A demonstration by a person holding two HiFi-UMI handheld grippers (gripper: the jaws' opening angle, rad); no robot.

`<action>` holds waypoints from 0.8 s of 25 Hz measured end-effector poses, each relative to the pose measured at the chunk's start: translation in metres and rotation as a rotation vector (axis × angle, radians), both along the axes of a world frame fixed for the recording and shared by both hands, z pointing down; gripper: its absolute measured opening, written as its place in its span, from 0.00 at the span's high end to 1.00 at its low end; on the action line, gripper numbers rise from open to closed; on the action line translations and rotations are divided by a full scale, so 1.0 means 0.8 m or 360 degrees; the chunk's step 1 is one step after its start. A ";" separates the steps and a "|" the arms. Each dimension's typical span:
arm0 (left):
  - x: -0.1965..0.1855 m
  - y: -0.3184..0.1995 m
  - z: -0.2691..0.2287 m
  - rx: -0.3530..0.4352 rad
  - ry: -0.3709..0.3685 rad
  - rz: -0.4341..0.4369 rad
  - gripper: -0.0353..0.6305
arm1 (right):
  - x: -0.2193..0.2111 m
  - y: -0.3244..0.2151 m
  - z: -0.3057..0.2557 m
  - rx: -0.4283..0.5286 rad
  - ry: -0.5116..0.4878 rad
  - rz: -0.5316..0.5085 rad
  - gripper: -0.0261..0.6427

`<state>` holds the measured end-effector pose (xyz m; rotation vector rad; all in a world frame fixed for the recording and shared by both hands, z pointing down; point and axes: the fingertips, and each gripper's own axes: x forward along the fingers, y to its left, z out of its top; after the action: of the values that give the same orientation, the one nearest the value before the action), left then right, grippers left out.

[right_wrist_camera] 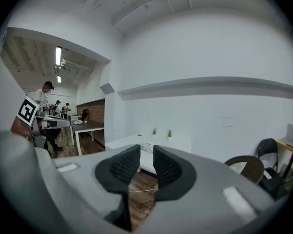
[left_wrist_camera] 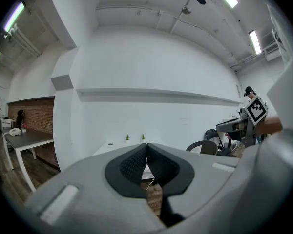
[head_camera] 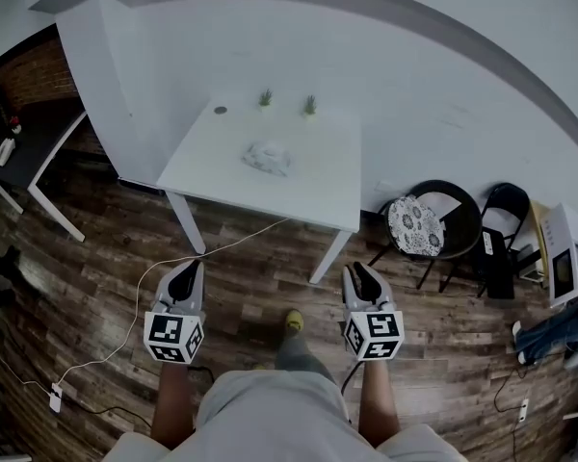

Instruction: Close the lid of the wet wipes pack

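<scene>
The wet wipes pack (head_camera: 268, 157) is a pale crumpled packet in the middle of a white table (head_camera: 313, 195) ahead of me; whether its lid stands up is too small to tell. Both grippers hang over the wooden floor, well short of the table. My left gripper (head_camera: 188, 269) has its dark pads touching at the tips, with nothing between them (left_wrist_camera: 146, 152). My right gripper (head_camera: 356, 269) is open with an empty gap, and in the right gripper view (right_wrist_camera: 146, 154) the pack (right_wrist_camera: 147, 148) shows far off through that gap.
Two small green plants (head_camera: 266, 97) (head_camera: 310, 105) and a dark round thing (head_camera: 220, 110) stand at the table's far edge. Right of the table are a patterned chair (head_camera: 416, 225) and a black chair (head_camera: 502, 221). A white cable (head_camera: 140, 292) runs across the floor. A dark desk (head_camera: 29, 152) stands at the left.
</scene>
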<state>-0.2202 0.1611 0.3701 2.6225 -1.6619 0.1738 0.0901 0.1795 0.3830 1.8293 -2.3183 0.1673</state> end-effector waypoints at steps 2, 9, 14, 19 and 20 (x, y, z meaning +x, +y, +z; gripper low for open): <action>0.002 -0.016 0.003 -0.0006 0.0009 -0.0005 0.93 | 0.001 -0.016 0.002 -0.0006 0.0001 -0.0007 0.83; 0.025 -0.095 0.014 -0.0027 -0.0003 0.0017 0.93 | 0.020 -0.094 0.013 -0.0019 -0.0016 -0.0003 0.83; 0.045 -0.160 0.015 -0.0045 -0.0013 0.0010 0.93 | 0.044 -0.161 0.015 -0.0021 -0.0049 -0.0002 0.83; 0.062 -0.222 0.027 -0.0072 -0.0039 0.0004 0.93 | 0.058 -0.228 0.028 -0.0044 -0.0052 -0.0034 0.83; 0.065 -0.234 0.032 -0.0085 -0.0045 0.0004 0.93 | 0.060 -0.242 0.033 -0.0055 -0.0058 -0.0037 0.83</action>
<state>-0.1681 -0.0261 0.3956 2.5954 -1.6386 0.2523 0.1382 -0.0137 0.4093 1.7968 -2.3451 0.2377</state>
